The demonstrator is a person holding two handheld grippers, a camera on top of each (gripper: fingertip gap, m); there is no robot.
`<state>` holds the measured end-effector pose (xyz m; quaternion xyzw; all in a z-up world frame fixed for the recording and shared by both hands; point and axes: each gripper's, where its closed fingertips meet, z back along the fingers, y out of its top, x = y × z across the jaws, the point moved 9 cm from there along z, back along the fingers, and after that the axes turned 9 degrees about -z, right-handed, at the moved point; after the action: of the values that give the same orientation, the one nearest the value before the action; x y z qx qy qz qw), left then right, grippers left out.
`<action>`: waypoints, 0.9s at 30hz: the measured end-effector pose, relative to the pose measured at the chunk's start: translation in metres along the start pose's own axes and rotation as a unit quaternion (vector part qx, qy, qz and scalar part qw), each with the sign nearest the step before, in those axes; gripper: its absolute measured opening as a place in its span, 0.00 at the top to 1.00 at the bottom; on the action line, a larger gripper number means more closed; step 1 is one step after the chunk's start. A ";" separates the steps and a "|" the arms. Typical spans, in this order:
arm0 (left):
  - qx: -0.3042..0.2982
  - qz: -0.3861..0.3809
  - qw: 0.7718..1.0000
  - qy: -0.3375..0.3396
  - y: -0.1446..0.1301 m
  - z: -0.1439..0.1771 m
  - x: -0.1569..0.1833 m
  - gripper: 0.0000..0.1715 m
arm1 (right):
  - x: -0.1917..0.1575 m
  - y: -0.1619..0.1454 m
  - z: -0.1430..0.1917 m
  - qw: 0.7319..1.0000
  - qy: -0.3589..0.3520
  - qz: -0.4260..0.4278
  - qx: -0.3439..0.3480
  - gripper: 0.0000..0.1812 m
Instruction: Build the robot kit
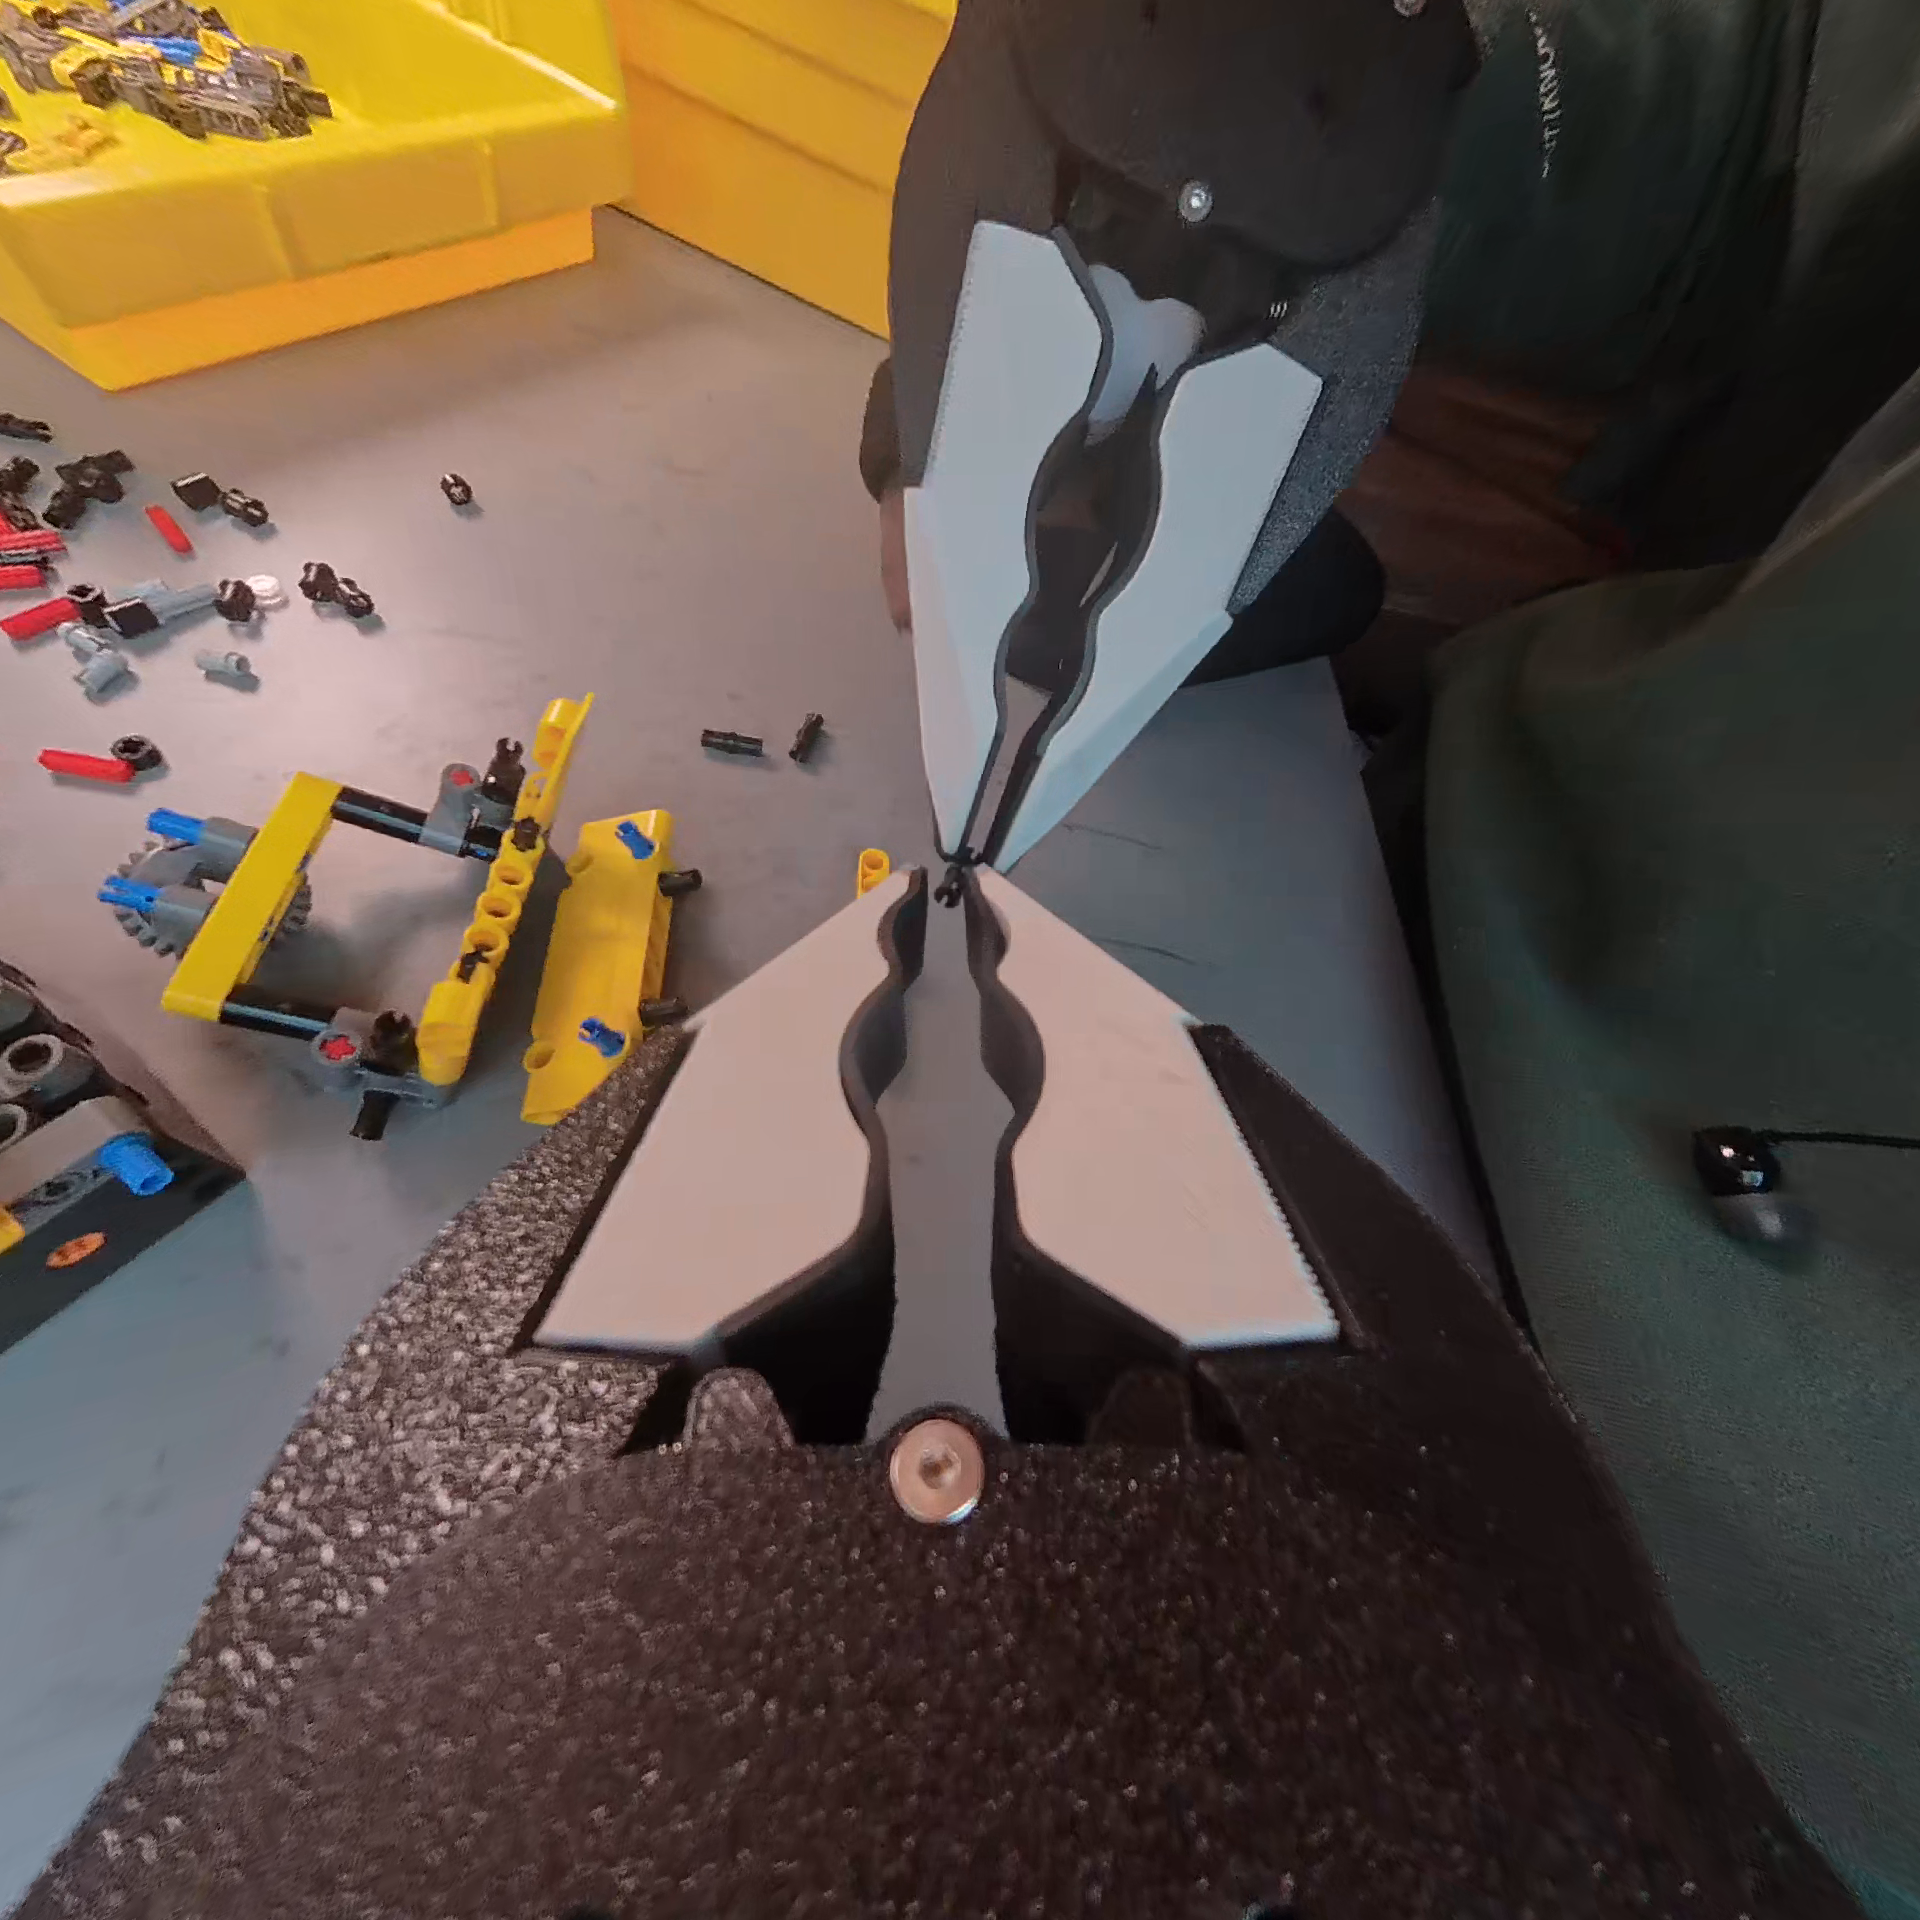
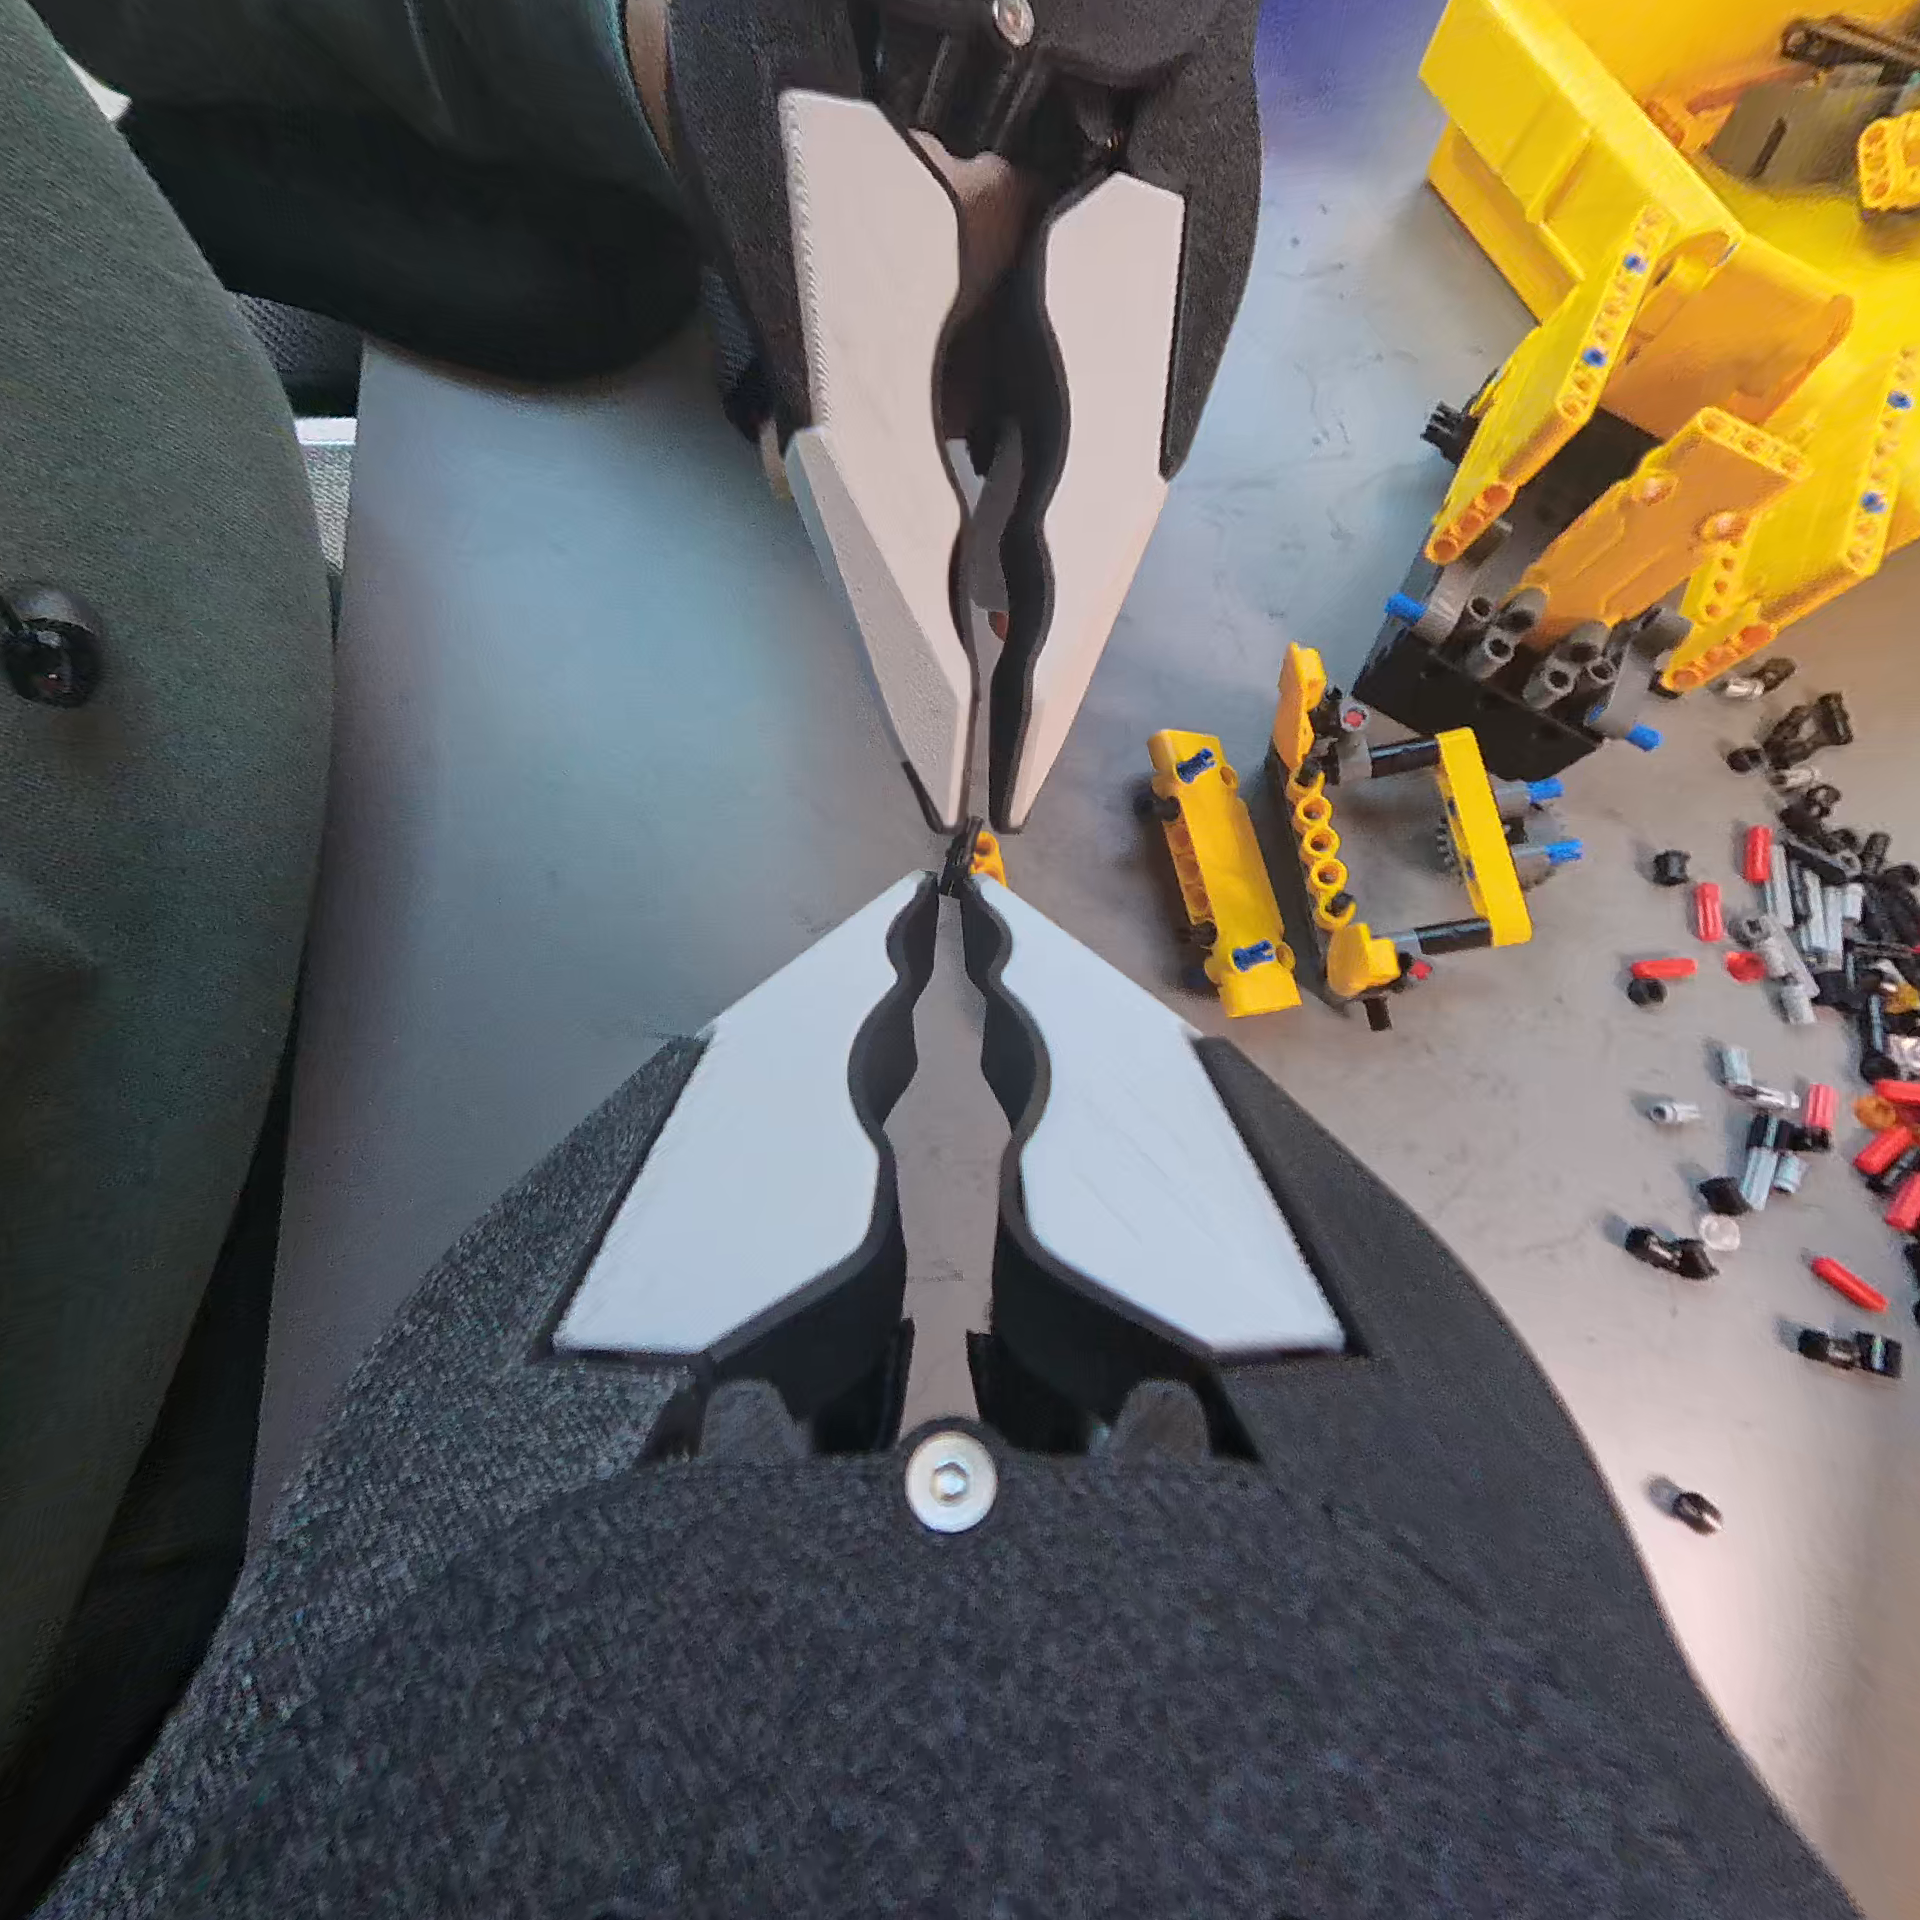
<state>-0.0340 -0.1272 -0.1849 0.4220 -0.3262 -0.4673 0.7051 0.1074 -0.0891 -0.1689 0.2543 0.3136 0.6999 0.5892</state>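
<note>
We see the left gripper [image 1: 943, 885] and the right gripper [image 2: 950, 885] meeting tip to tip above the grey table [image 1: 644, 540], each with its jaws nearly closed on a small black pin [image 1: 950, 881]. A small yellow piece [image 2: 987, 854] sits right at the tips, and we cannot tell which gripper carries it, since the fingertips hide most of it. Left of the left gripper's tips lies a yellow frame assembly [image 1: 416, 935], with loose red, black and grey pins [image 1: 156, 613] scattered beyond it. A yellow bin [image 1: 312, 177] stands farther off, cut by the edge. A dark green garment [image 2: 135, 727] fills the side nearest the person.
</note>
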 end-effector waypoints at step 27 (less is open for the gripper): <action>0.036 -0.176 0.982 0.054 0.007 0.006 0.015 0.90 | 0.001 0.003 0.013 0.975 0.107 -0.119 0.157 1.00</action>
<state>-0.0316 -0.1413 -0.1749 0.5225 -0.2241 -0.5487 0.6129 0.1145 -0.0867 -0.1579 0.2279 0.5089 0.5897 0.5843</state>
